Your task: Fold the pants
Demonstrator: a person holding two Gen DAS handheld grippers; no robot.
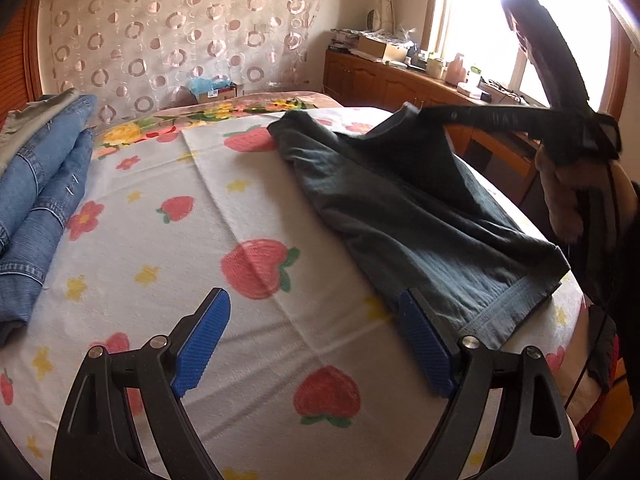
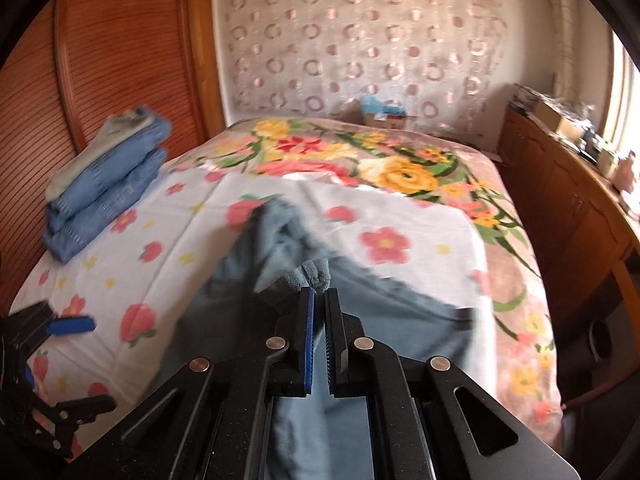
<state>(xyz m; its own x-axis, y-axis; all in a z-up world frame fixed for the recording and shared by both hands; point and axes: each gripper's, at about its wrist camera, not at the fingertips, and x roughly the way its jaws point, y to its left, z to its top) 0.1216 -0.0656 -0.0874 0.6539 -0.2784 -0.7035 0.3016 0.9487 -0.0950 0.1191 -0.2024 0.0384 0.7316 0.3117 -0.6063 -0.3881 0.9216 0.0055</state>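
Right wrist view: right gripper [image 2: 319,294] pinches pants [image 2: 400,312]; left gripper [image 1: 314,320] spread wide

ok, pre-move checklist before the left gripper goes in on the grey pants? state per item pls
1. Right gripper has the fabric: ok, jaws shut on a bunched piece of the grey pants, which it holds lifted.
2. Left gripper ready: ok, jaws wide open, nothing between them.
3. Target edge reachable: ok, the hem lies flat beside the left gripper's right finger.
4. Pants flat: not ok, far end is raised and creased.
5. Folding area free: ok, the folded jeans stack sits apart, at the far left of the strawberry sheet.
6. Which part of the pants the right gripper holds: cannot tell.
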